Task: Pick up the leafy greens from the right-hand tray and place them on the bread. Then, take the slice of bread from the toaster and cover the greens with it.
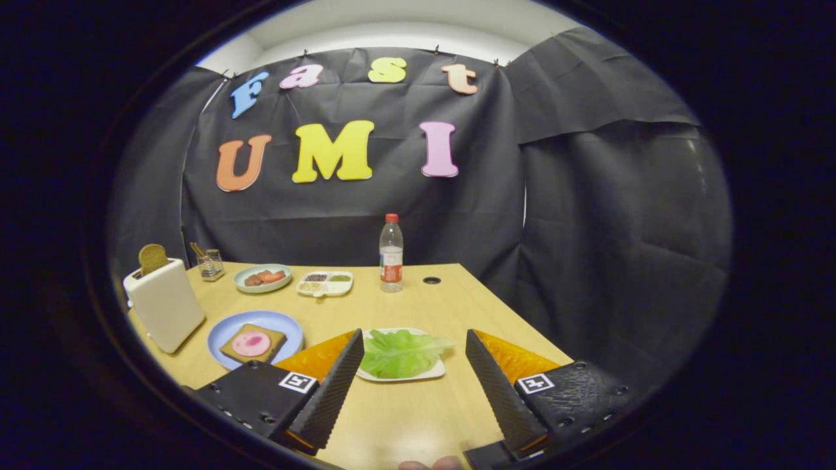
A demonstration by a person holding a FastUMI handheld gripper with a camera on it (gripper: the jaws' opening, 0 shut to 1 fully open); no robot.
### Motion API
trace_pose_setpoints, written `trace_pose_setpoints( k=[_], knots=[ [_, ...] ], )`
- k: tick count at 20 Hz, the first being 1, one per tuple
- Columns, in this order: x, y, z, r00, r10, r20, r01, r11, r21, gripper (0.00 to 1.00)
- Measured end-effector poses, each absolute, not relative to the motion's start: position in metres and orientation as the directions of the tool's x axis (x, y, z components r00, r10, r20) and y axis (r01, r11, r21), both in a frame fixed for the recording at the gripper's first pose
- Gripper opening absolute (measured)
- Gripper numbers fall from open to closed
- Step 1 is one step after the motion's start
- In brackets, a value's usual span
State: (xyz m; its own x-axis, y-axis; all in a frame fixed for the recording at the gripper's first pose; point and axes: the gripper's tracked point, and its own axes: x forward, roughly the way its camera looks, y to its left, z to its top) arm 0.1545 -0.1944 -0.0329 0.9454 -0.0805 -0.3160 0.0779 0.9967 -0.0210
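The tongs [413, 365] stood spread wide above the table [405, 418], pinching nothing. The leafy greens [400, 352] lay on a white tray [436, 373] between and just beyond the fingertips. To the left, a blue plate [287, 326] carried bread [252, 343] topped with a pink slice; farther left a toaster [164, 304] held a bread slice [152, 258] upright.

1. Your tabletop [418, 418] looks like pale wood laminate, smooth, with a soft sheen.
2. The toaster [164, 303] has a matt, smooth plastic shell.
3. The bottle [391, 254] is clear glossy plastic.
4. The greens [400, 351] look crinkled and waxy on a glossy tray [432, 373].
5. Your gripper [414, 352] stands open; its fingers [333, 391] carry ribbed, matt faces.
6. The wall [588, 215] is creased matt cloth.
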Motion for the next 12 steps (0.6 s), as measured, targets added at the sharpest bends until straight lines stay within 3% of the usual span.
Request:
trace_pose_setpoints(
  k=[3,12],
  knots=[
    [0.186,-0.201,-0.068,0.898,-0.035,-0.439,0.088,0.991,0.101,0.96],
    [0.235,-0.224,-0.111,0.829,0.016,-0.559,0.26,0.874,0.41,0.96]
  ],
)
